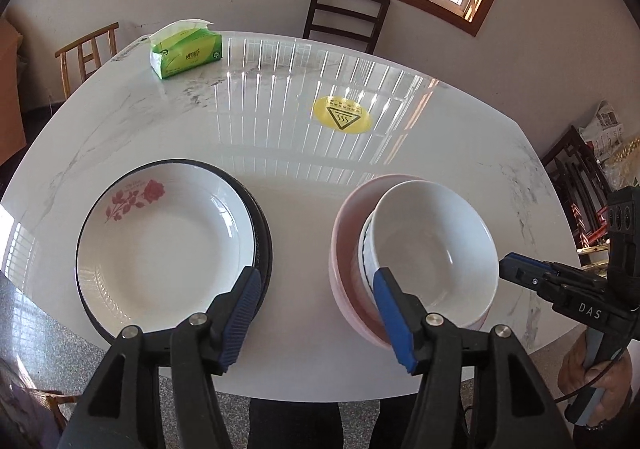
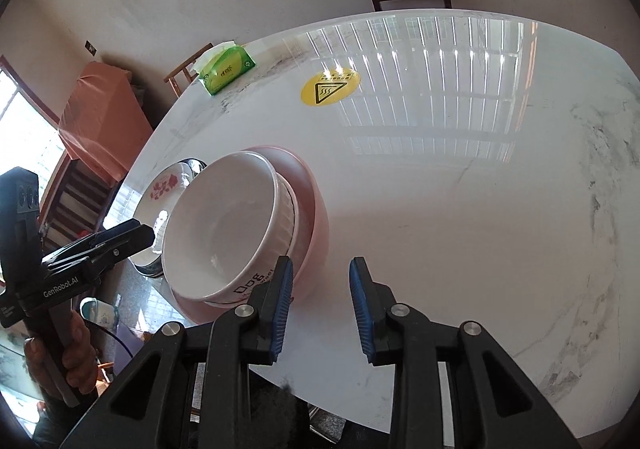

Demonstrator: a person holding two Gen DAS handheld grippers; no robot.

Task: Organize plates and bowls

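Note:
A white plate with a red rose [image 1: 168, 245] lies on a black plate [image 1: 265, 245] at the table's near left. Right of it a white bowl [image 1: 436, 249] sits nested in a ribbed white bowl and a pink bowl [image 1: 344, 233]. My left gripper [image 1: 316, 281] hangs open over the bare table between the plates and the bowls, with nothing between its fingers. In the right wrist view the bowl stack [image 2: 224, 225] and the rose plate [image 2: 164, 185] lie to the left. My right gripper [image 2: 322, 269] stands open just right of the pink bowl [image 2: 316, 217], holding nothing.
A green tissue pack [image 1: 186, 51] lies at the far left of the white marble table [image 1: 280, 177], and a yellow warning sticker [image 1: 342, 115] marks its middle. A dark chair [image 1: 346, 15] and a wooden chair [image 1: 86, 53] stand behind. The table's near edge runs just under both grippers.

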